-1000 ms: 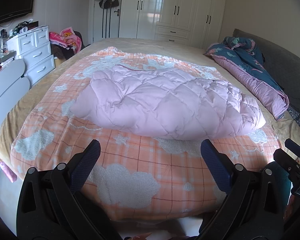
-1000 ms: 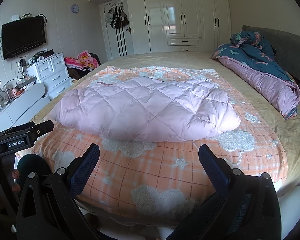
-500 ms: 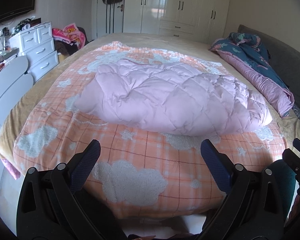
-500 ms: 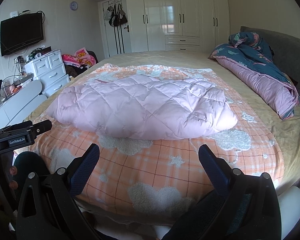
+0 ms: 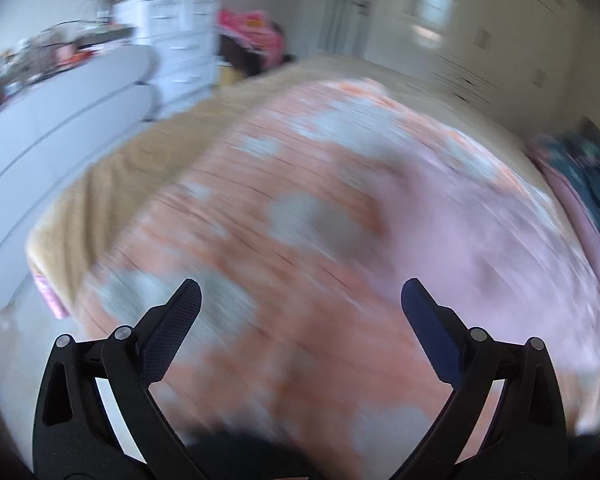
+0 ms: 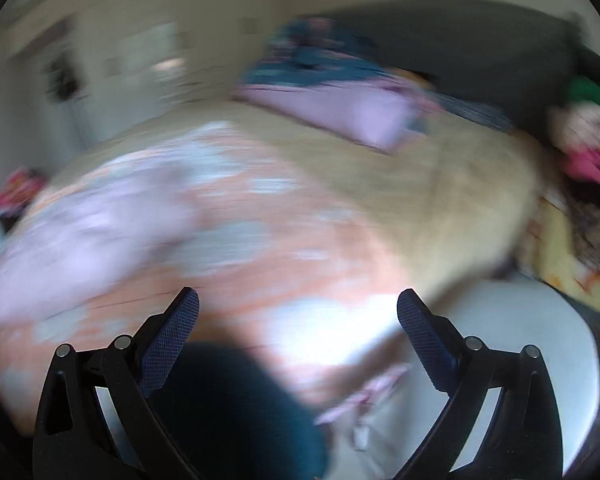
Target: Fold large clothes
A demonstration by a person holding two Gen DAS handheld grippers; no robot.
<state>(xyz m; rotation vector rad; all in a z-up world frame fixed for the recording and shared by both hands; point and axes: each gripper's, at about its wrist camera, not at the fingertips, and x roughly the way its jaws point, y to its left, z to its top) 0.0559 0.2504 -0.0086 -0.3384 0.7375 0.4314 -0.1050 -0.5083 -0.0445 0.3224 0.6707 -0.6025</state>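
Wide bed under an orange checked blanket, all badly blurred. Pink quilted coat lying at about three o'clock in the left view, nine o'clock in the right. Probably light, puffy, slippery; best pinched at a hem or seam. Left tongs and right tongs both spread wide, holding nothing.

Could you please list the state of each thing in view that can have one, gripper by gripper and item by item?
Left gripper: open, holding nothing, above the bed.
Right gripper: open, holding nothing.
Pink quilted garment: lying on the orange blanket, ungrasped; fold state blurred.
Orange blanket: spread flat over the bed.
Blue and pink bedding: bundled at the far side of the bed.
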